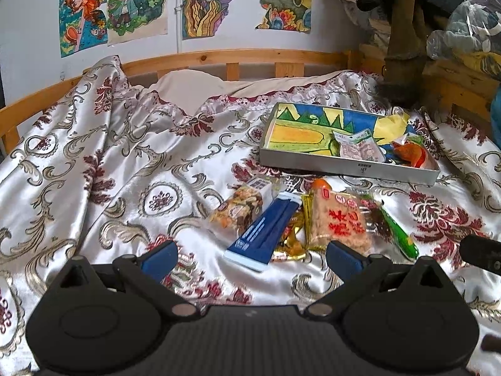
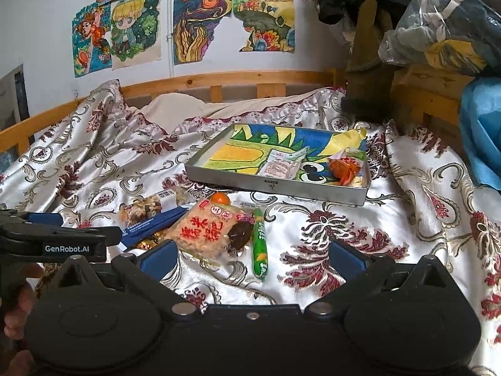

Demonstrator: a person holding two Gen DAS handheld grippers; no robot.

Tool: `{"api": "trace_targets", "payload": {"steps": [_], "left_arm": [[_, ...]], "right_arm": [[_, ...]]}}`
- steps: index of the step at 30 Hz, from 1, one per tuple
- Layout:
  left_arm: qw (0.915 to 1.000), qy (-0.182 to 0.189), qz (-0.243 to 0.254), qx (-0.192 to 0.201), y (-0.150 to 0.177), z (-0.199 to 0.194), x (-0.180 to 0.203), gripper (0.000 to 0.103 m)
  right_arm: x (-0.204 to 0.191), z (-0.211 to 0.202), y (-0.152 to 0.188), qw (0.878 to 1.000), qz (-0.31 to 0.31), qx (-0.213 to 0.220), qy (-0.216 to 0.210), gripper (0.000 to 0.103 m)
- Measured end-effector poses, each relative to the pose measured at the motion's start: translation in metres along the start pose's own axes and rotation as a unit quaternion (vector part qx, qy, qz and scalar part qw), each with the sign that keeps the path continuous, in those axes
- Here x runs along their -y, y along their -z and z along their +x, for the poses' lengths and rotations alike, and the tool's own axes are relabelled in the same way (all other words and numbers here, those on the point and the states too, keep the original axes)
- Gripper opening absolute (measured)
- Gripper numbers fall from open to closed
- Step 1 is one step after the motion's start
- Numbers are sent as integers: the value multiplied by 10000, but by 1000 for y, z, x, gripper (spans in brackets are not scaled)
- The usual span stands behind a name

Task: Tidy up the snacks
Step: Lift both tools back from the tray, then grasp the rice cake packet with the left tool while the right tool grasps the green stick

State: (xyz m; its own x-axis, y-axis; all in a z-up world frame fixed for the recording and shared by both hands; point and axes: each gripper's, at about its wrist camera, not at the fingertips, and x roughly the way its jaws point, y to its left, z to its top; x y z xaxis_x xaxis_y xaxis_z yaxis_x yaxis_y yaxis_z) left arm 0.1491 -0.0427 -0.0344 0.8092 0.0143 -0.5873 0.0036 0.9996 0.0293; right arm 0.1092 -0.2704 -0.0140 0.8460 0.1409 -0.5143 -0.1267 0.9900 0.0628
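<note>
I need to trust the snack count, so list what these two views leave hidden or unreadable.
- Gold wrappers: left wrist view, mostly under the blue box and rice cracker pack; number unclear.
- Orange item: right wrist view, only its top shows behind the rice cracker pack.
- Tray label: both views, too small to read.
- Left gripper: in the right wrist view, cut off by the left edge.

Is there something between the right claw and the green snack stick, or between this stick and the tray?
Nothing visible blocks either way. The right claw is open, with the green snack stick lying just ahead between its fingers. Only bare bedspread separates the stick from the near wall of the tray.
</note>
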Motion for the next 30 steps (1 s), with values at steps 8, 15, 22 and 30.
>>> {"api": "trace_targets", "payload": {"steps": [8, 15, 22, 30], "left_arm": [[10000, 2, -34, -45, -14, 22, 6, 103], [9998, 20, -102, -167, -18, 43, 16, 103], [9990, 246, -9, -368, -26, 65, 27, 103], [9953, 687, 329, -592, -34, 89, 48, 103]], "right_arm": [[20, 26, -6, 9981, -586, -93, 157, 102], [37, 51, -2, 9966, -696, -194, 393, 102], [30, 72, 6, 9951, -897, -334, 252, 102], [19, 92, 13, 9901, -1326, -348, 303, 93]]}}
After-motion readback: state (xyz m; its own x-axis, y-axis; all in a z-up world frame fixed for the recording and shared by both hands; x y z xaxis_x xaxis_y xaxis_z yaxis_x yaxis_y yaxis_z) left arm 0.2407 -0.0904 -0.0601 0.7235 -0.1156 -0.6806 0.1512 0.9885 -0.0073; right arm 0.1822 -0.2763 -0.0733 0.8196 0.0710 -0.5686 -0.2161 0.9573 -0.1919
